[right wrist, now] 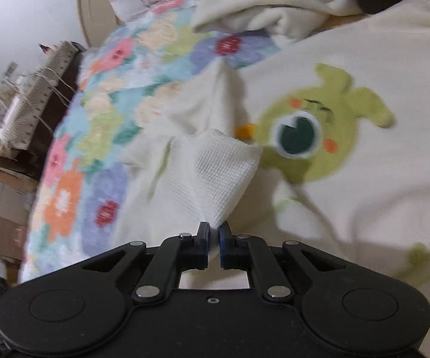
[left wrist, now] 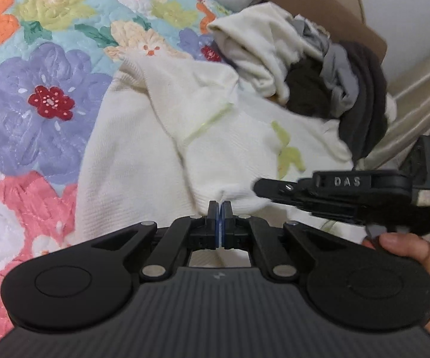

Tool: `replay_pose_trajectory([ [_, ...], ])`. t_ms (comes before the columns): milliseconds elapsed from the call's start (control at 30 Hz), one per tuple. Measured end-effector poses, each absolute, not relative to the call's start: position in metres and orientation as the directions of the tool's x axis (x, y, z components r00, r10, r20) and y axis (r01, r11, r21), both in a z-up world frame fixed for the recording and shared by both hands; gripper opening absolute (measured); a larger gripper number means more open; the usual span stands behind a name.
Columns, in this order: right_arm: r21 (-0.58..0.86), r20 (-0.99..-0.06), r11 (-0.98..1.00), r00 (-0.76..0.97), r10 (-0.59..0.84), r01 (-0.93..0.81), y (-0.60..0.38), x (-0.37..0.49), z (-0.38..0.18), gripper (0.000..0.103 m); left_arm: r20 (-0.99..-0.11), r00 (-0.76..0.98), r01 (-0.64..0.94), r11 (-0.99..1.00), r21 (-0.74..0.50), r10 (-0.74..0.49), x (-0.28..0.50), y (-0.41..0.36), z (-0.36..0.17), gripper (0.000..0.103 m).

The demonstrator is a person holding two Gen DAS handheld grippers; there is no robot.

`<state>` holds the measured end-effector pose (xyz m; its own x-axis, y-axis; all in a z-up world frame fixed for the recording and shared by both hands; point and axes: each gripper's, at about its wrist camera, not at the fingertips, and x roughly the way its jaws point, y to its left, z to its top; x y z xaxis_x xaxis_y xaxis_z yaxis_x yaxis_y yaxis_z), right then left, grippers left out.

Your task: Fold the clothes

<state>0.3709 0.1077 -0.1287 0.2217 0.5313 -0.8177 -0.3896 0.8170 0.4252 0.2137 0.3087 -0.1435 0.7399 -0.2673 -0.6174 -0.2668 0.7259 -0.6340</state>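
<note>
Both grippers are pinched shut on one cream sweatshirt (left wrist: 143, 155) lying on the floral quilt (left wrist: 35, 98): the left gripper (left wrist: 220, 208) nips its near edge, the right gripper (right wrist: 213, 232) a ribbed cuff (right wrist: 221, 173) beside the green cartoon patch (right wrist: 313, 131). This looks like the sleeve-folding step, so the next move likely calls for carrying the cuff across the chest. One sweatshirt is in hand, while one unsorted heap (left wrist: 313, 68) (cream, grey and dark garments) waits beyond.

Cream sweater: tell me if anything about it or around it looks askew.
The cream sweater lies rumpled on the floral quilt, one fold lifted by both grippers. Behind it a heap of unfolded clothes, cream, grey and dark brown, sits jumbled at the quilt's edge. Nothing looks damaged or spilled.
</note>
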Motion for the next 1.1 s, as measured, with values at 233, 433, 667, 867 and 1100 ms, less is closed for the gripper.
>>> replay_pose_trajectory([
  [233,0.134,-0.846,0.865,0.399,0.355,-0.484,0.104,0.355,-0.118,0.014,-0.594,0.757,-0.289,0.674,-0.680,-0.274,0.209,0.319,-0.153,0.001],
  [433,0.233,-0.784,0.799,0.379,0.492,-0.554,0.116,0.364,-0.093,0.056,-0.599,0.748,-0.306,0.653,-0.693,-0.285,0.213,0.320,-0.163,0.001],
  [667,0.218,-0.809,0.688,0.265,0.524,-0.692,0.155,0.332,-0.111,0.061,-0.654,0.709,-0.335,0.690,-0.642,-0.264,0.218,0.319,-0.170,0.002],
  [867,-0.217,-0.790,0.512,0.457,0.408,-0.831,0.176,0.297,-0.139,0.035,-0.692,0.697,-0.349,0.755,-0.555,-0.187,0.218,0.323,-0.160,0.002],
  [1100,0.234,-0.733,0.781,0.422,0.533,-0.579,0.107,0.336,-0.093,0.012,-0.635,0.731,-0.292,0.726,-0.623,-0.250,0.213,0.325,-0.150,0.002],
])
